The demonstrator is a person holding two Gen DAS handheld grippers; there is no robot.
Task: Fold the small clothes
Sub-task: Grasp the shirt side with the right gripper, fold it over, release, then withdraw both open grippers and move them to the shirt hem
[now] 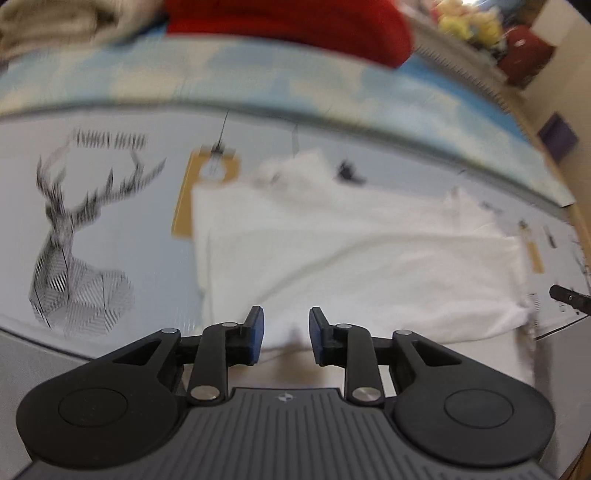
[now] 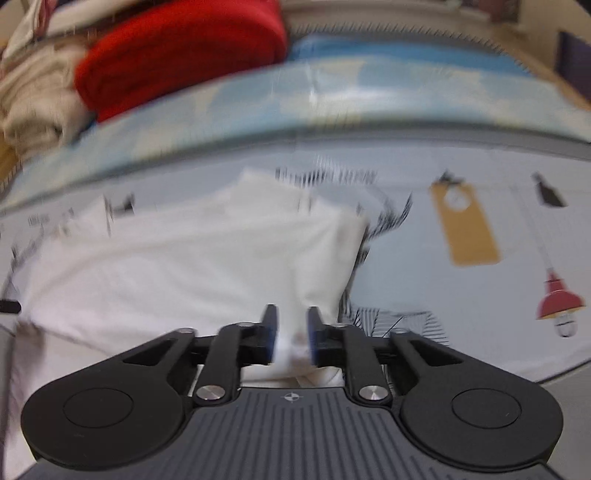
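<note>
I see a worktop point(image 1: 110, 229) covered by a pale printed cloth point(image 1: 155, 206) with a deer drawing point(image 1: 70, 236); a white garment point(image 1: 351, 266) lies flat on it, red fabric point(image 2: 177, 55) at its far edge.

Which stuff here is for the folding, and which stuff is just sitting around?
For the folding:
white garment
left hand-held gripper
right hand-held gripper

Just sitting around:
red cloth
beige cloth pile
printed table cover
soft toys
</note>
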